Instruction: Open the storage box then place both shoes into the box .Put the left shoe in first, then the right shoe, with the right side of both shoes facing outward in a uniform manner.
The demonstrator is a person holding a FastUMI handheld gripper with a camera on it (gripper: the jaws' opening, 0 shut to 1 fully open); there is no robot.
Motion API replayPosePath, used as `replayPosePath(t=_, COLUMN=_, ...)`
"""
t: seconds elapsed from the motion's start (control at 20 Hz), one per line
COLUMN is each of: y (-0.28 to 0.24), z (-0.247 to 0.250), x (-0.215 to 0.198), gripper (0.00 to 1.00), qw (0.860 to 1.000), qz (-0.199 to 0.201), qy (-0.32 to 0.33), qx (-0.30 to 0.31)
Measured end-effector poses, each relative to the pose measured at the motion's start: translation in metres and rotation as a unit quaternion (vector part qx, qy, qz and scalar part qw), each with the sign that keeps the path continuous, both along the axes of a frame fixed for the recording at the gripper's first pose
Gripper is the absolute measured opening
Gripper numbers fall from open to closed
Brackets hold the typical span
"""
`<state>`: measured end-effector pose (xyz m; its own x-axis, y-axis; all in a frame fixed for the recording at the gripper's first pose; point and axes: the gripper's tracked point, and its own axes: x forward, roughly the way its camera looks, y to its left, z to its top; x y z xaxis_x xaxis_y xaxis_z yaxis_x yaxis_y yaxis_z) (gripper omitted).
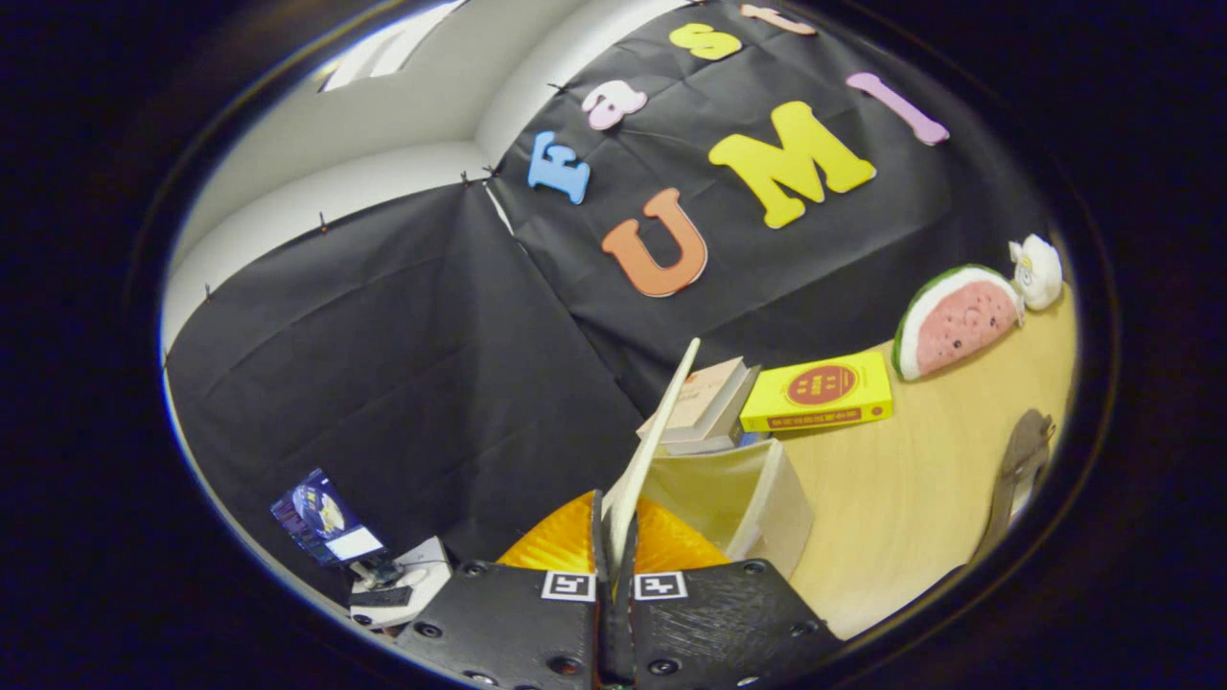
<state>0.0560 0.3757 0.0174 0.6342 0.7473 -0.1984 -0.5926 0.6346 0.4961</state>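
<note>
My gripper (614, 537) is shut on the edge of the storage box's pale lid (659, 433), which stands raised and tilted up ahead of the fingers. The open cream box (757, 494) sits just beyond and to the right of the fingers on the wooden table. One grey-brown shoe (1018, 465) lies far off to the right on the table, partly cut off. An orange ribbed surface (556, 541) shows right behind the fingertips.
A stack of books (707, 402) and a yellow book (820, 391) lie behind the box. A watermelon-slice cushion (954, 321) and a small white plush (1037, 271) sit at the back right. A small device with a lit screen (331, 527) stands left of the fingers. Bare wooden table (901, 498) spreads right of the box.
</note>
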Motion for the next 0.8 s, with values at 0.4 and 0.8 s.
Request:
replayPosePath(t=0.4, y=0.091, z=0.053, x=-0.01, gripper=0.0, qw=0.997, qz=0.043, qy=-0.045, qx=-0.055)
replayPosePath(t=0.8, y=0.185, z=0.064, x=-0.027, gripper=0.01, qw=0.991, qz=0.063, qy=-0.063, qx=-0.098)
